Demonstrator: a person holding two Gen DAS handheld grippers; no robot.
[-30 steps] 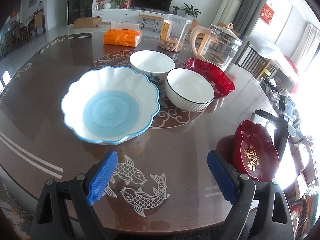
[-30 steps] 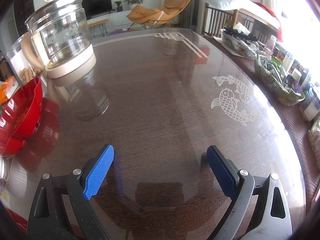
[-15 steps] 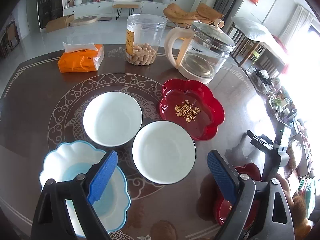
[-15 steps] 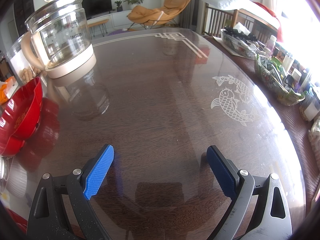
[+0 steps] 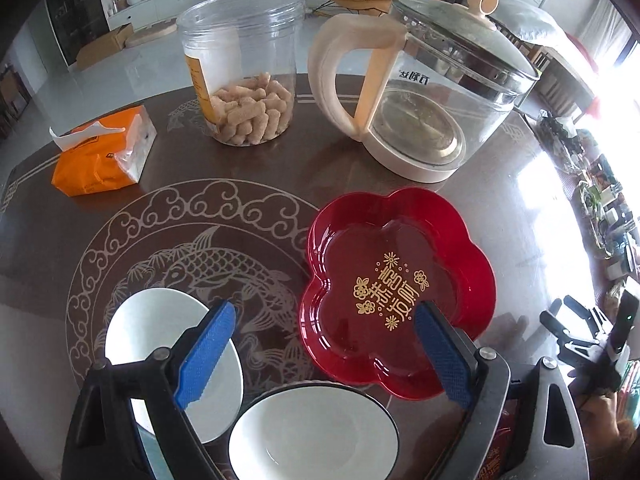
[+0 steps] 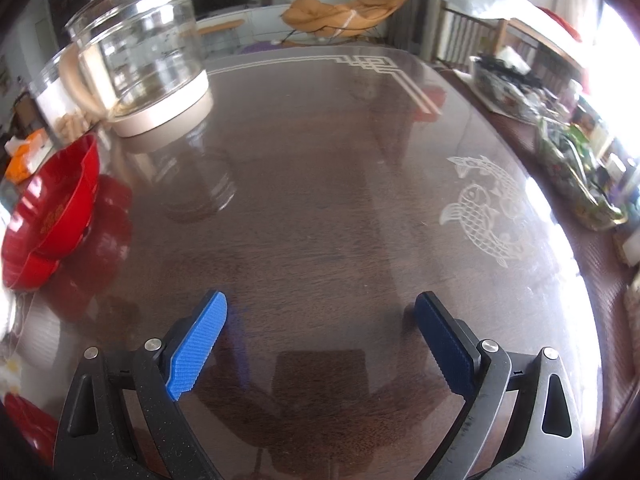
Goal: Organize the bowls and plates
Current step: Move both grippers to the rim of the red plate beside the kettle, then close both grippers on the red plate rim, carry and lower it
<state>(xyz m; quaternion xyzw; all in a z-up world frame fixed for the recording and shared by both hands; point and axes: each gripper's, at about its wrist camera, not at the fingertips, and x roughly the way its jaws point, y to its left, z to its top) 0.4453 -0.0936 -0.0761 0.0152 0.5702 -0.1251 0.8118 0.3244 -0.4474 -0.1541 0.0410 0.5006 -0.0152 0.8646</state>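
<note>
In the left wrist view a red flower-shaped plate (image 5: 396, 284) with gold characters lies on the dark table. My left gripper (image 5: 324, 354) is open and empty, above the table, its right finger over the plate's near edge. A black-rimmed white bowl (image 5: 314, 434) sits below the gripper, and a plain white bowl (image 5: 160, 332) lies behind the left finger. A second red plate (image 5: 502, 456) shows partly at the lower right. In the right wrist view my right gripper (image 6: 320, 344) is open and empty over bare table. The red plate (image 6: 52, 208) shows at its left.
A glass kettle (image 5: 428, 92) with a cream handle, a clear jar of snacks (image 5: 244, 68) and an orange tissue pack (image 5: 102, 152) stand at the back. The kettle (image 6: 140, 60) is far left in the right wrist view. Cluttered baskets (image 6: 576, 164) line the right side.
My left gripper has moved forward over the table past the blue scalloped plate, which has left view, and now hangs over the red plate and white bowls. The right gripper has not moved.
</note>
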